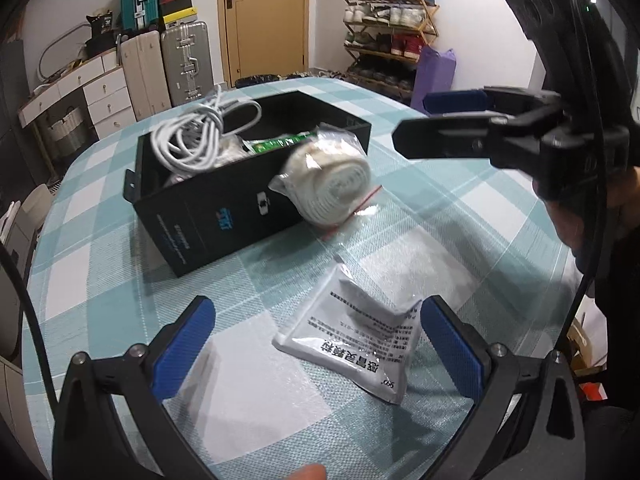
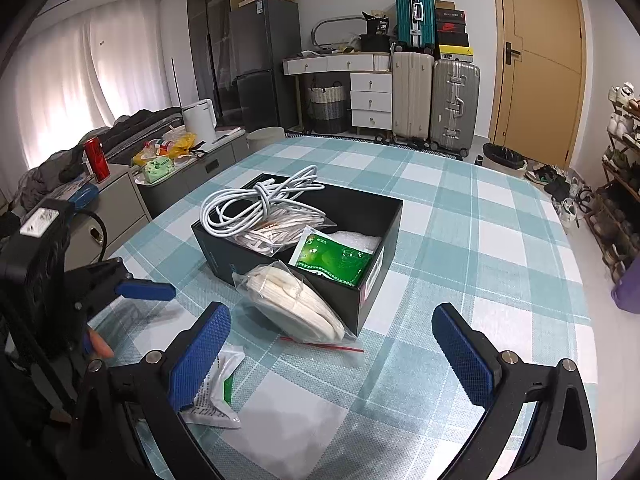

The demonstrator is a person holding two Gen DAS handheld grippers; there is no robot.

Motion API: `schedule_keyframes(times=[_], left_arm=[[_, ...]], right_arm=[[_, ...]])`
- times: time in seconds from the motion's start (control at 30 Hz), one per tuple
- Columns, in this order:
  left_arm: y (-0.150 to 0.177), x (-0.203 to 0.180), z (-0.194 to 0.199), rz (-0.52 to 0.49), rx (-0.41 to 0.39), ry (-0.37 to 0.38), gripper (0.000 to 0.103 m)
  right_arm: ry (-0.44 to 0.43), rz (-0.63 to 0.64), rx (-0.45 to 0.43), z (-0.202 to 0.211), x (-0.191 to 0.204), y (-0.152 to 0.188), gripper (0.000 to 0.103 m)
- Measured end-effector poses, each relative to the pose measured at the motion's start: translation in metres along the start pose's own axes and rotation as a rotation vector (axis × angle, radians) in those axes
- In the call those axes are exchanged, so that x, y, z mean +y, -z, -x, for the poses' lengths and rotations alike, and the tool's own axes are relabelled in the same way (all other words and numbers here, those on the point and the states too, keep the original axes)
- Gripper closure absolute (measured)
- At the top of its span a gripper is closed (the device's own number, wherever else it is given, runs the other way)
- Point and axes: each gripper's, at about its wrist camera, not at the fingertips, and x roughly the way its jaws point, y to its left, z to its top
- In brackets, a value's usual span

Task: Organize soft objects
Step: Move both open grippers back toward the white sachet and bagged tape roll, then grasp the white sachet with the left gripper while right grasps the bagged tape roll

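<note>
Sitting on the checked tablecloth, black box holds a white cable coil, green sachet and bagged cream items, a bagged white roll leaning on its wall, silver sachet lying nearby, left gripper and right gripper both spread wide, empty.

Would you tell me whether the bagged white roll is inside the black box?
Not fully: the bagged white roll leans over the black box rim, onto the table.

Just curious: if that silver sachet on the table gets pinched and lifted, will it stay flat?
Probably not. The silver sachet already looks creased and puffed, so it would likely sag. Its glossy foil may slip. It looks thin, so probably light.
</note>
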Motion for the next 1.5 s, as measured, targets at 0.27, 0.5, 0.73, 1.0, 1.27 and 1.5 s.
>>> schedule_keyframes(times=[0.27, 0.5, 0.73, 1.0, 1.27, 1.5], left_arm=[[0.004, -0.011, -0.014, -0.046, 0.053, 0.01, 0.0], [0.007, -0.014, -0.027, -0.053, 0.102, 0.005, 0.0], [0.005, -0.011, -0.031, -0.013, 0.121, -0.002, 0.0], [0.006, -0.014, -0.029, -0.03, 0.096, -0.002, 0.018], [0.005, -0.012, -0.02, -0.029, 0.075, 0.019, 0.044], [0.003, 0.002, -0.007, 0.017, 0.035, -0.006, 0.044]], right_arm=[[0.001, -0.01, 0.018, -0.005, -0.005, 0.002, 0.001], [-0.001, -0.014, 0.024, -0.007, -0.007, 0.003, 0.001], [-0.008, -0.019, 0.029, -0.009, -0.009, 0.004, 0.001], [-0.013, -0.023, 0.043, -0.014, -0.008, 0.006, 0.001], [-0.021, -0.047, 0.057, -0.022, -0.01, 0.009, 0.001], [-0.018, -0.071, 0.06, -0.029, -0.008, 0.011, 0.001]])
